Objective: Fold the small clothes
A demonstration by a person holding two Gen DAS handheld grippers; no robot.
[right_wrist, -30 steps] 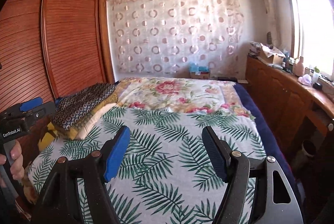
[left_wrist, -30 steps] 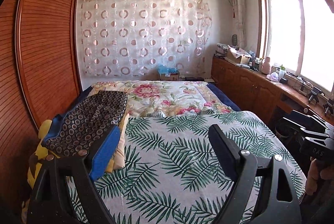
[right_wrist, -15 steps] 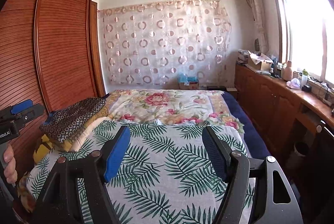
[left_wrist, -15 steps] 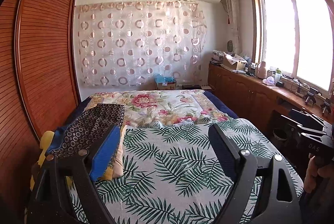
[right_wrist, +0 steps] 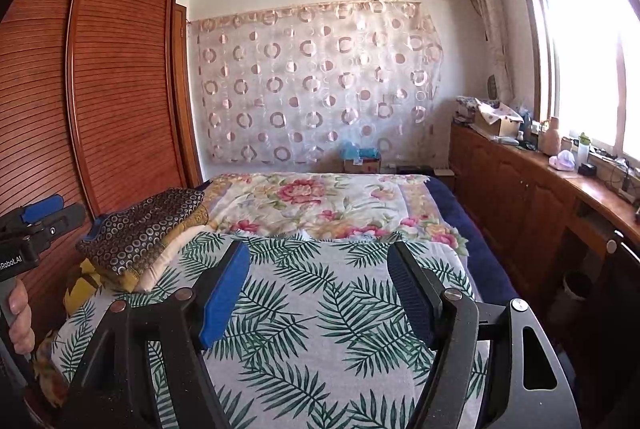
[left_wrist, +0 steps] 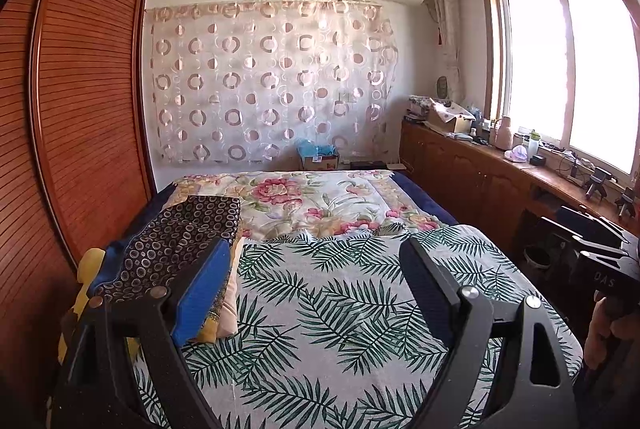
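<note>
A stack of folded clothes, topped by a dark piece with a ring pattern (left_wrist: 180,237), lies at the left edge of the bed; it also shows in the right wrist view (right_wrist: 140,233). My left gripper (left_wrist: 316,269) is open and empty, held above the palm-leaf sheet (left_wrist: 340,309). My right gripper (right_wrist: 320,277) is open and empty above the same sheet (right_wrist: 320,329). Each gripper shows at the edge of the other's view: the right one (left_wrist: 600,261) and the left one (right_wrist: 32,229).
A floral quilt (left_wrist: 312,197) covers the far half of the bed. A wooden slatted wardrobe (left_wrist: 80,109) stands close on the left. A wooden counter with clutter (left_wrist: 500,157) runs under the window on the right. A curtain (left_wrist: 272,85) hangs on the far wall.
Both cameras have tilted upward and pulled back a little, so the bed sits lower in view and more ceiling shows. Both grippers stay open and empty.
</note>
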